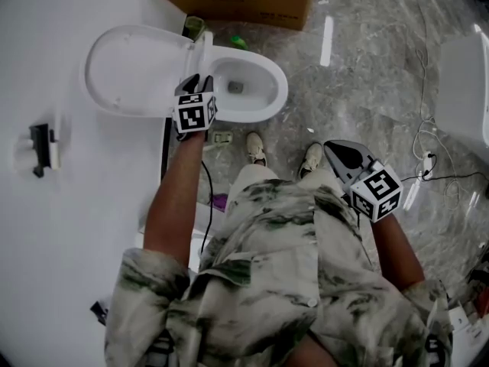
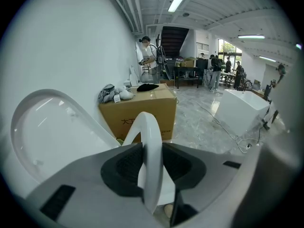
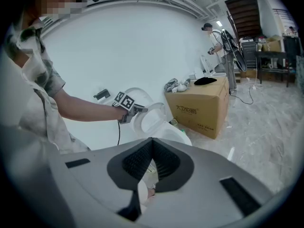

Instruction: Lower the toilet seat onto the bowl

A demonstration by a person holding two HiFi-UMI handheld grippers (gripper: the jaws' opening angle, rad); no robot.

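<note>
At the bowl (image 1: pixel 263 90), the outstretched left tool (image 1: pixel 200 83) clamps the seat (image 1: pixel 208 52).

Left arm (image 1: pixel 174 197) stretched forward, forearm bare. Left gripper (image 1: pixel 200 82) angled downward, jaws clamped on the rim of the toilet seat (image 2: pixel 151 141). Right arm (image 1: pixel 397 247) bent close to torso. Right gripper (image 1: pixel 333 148) angled down, jaws together, empty.

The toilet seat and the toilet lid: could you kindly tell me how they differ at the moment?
The toilet seat is an open ring standing nearly upright; the toilet lid is a solid oval leaning back against the wall. The seat sits between the left gripper's jaws; the lid is untouched. Both are white and raised off the bowl.
</note>
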